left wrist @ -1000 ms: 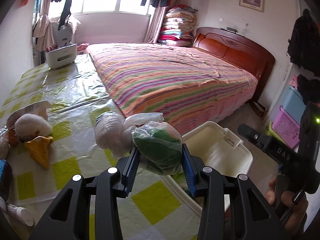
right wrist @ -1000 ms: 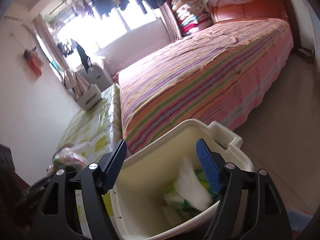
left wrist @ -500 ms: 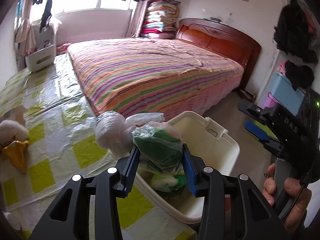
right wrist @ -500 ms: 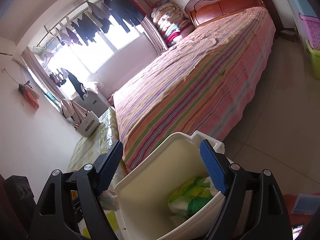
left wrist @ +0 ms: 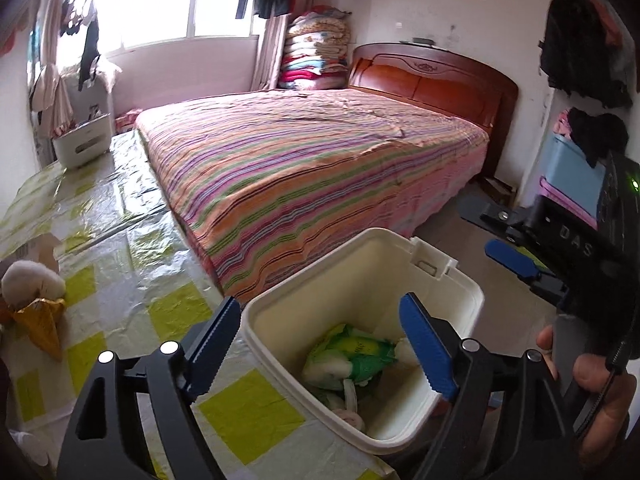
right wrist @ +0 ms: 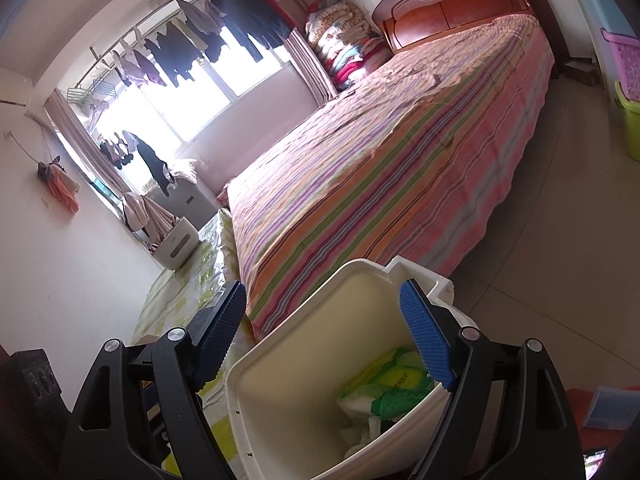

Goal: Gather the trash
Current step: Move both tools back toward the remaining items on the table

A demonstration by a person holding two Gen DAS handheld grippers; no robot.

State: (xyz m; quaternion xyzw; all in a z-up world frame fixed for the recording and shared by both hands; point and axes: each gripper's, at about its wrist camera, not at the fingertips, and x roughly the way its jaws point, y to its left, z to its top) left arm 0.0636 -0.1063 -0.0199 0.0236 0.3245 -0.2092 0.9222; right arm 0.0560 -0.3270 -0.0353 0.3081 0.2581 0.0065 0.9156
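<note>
The left gripper (left wrist: 320, 344) is opening, nothing between its jaws; the right gripper (right wrist: 322, 344) spreads across the bin (left wrist: 460, 280), perhaps gripping its rim. Bagged trash (left wrist: 352, 356) lies inside: light, soft, slippery, best pinched mid-bundle.

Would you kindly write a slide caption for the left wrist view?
Left gripper opening, empty, above the white bin holding green-wrapped trash beside the checked table.
</note>
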